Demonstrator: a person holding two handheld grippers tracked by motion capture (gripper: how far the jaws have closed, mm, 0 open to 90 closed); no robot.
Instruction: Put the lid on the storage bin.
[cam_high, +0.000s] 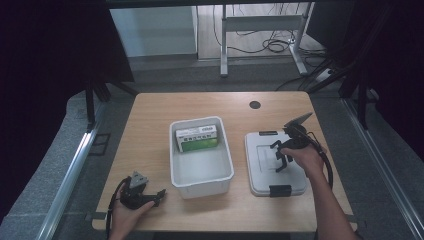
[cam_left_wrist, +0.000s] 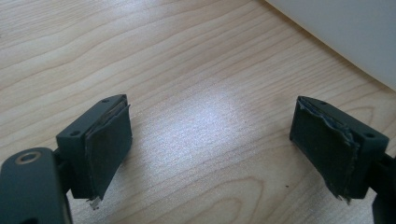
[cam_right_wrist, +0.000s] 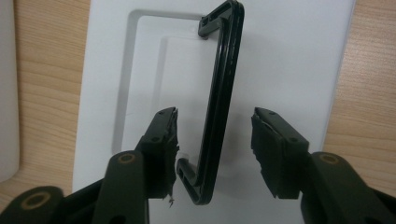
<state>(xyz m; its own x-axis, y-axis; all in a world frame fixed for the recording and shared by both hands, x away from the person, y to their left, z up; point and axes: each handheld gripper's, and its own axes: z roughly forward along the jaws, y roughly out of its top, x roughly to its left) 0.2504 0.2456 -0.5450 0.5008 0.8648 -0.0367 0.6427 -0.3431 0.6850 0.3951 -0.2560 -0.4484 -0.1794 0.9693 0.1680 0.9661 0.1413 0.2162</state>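
Inside white bin (cam_high: 201, 172): green-labelled box (cam_high: 198, 137), writing unreadable; right tool (cam_right_wrist: 215, 140) open astride lid handle (cam_right_wrist: 219, 102).

Print on the green-and-white box (cam_high: 198, 137) is too small to read.

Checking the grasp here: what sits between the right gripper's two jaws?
In the right gripper view, the lid's raised black handle stands between the right gripper's open jaws, neither pad pressing it.

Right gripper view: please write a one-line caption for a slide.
Right hand-held gripper, jaws apart, straddles the raised black handle of a white lid lying flat on the wooden table.
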